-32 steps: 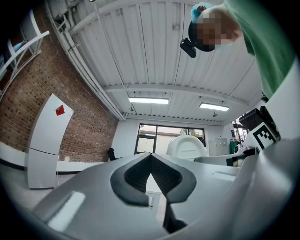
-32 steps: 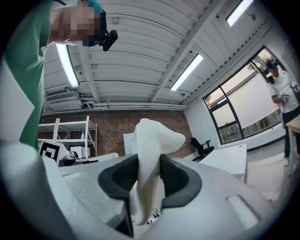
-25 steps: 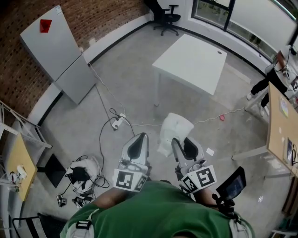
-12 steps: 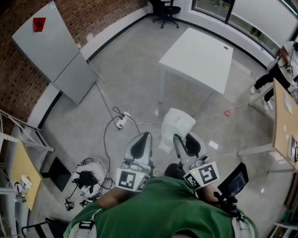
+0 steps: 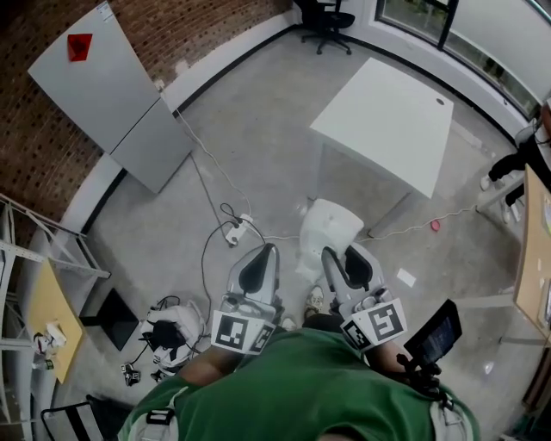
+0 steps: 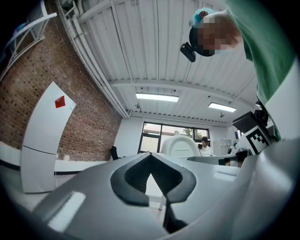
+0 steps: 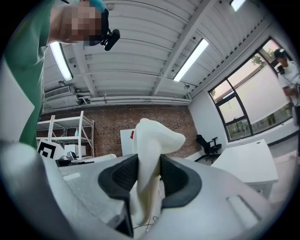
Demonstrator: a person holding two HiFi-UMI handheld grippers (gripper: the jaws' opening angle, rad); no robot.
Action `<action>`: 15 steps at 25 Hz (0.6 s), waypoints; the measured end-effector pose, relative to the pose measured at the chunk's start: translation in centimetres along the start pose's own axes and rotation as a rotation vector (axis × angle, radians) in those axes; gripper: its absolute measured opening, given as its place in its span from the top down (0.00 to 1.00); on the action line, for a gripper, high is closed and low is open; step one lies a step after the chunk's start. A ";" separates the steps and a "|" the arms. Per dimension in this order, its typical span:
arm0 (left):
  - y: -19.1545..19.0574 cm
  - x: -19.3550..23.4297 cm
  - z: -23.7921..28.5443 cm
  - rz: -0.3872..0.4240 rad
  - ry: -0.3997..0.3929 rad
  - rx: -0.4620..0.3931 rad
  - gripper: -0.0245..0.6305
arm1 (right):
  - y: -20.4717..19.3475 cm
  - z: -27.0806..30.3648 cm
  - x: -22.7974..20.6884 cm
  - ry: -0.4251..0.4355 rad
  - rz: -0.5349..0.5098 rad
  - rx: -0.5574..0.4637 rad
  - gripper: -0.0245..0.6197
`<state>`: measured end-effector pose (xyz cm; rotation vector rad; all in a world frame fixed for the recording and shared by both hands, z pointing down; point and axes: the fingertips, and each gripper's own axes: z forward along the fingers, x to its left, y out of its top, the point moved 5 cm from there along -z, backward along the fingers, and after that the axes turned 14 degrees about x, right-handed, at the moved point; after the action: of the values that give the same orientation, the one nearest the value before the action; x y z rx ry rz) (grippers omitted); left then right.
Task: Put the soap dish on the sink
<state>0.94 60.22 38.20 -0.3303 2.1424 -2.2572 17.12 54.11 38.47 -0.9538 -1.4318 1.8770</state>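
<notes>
The white soap dish (image 5: 328,231) stands on edge between the jaws of my right gripper (image 5: 336,256), which is shut on it; in the right gripper view the soap dish (image 7: 152,140) rises out of the dark pads (image 7: 176,178) of the right gripper (image 7: 149,164). My left gripper (image 5: 265,251) is held level beside it, jaws together with nothing between them. In the left gripper view the left gripper (image 6: 150,157) shows its pads meeting, and the soap dish (image 6: 180,146) shows beyond them. Both are carried over a concrete floor. No sink is in view.
A white table (image 5: 387,121) stands ahead to the right. A grey cabinet (image 5: 112,95) leans on the brick wall at the left. Cables and a power strip (image 5: 237,231) lie on the floor. A bag (image 5: 172,332), a wooden table (image 5: 43,319), an office chair (image 5: 327,17).
Both grippers have travelled forward across the floor together, the soap dish still clamped in the right one. The cables and the white table now lie nearer in view.
</notes>
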 end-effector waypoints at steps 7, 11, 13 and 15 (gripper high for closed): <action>1.2 0.6 5.9 0.055 0.043 0.002 0.95 | 2.0 4.5 -5.0 0.083 -0.001 -0.024 0.76; 0.7 0.7 8.5 0.036 0.079 0.009 0.95 | 2.5 5.9 -7.9 0.107 -0.003 -0.033 0.76; 0.6 1.1 9.3 0.019 0.094 0.009 0.95 | 2.7 6.6 -8.9 0.112 0.001 -0.028 0.76; 0.9 1.5 9.9 0.015 0.111 0.006 0.95 | 3.0 7.2 -9.5 0.119 0.001 -0.018 0.76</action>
<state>0.96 50.13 37.95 -0.1923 2.1810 -2.3263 16.58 41.81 38.55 -1.0570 -1.3804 1.7795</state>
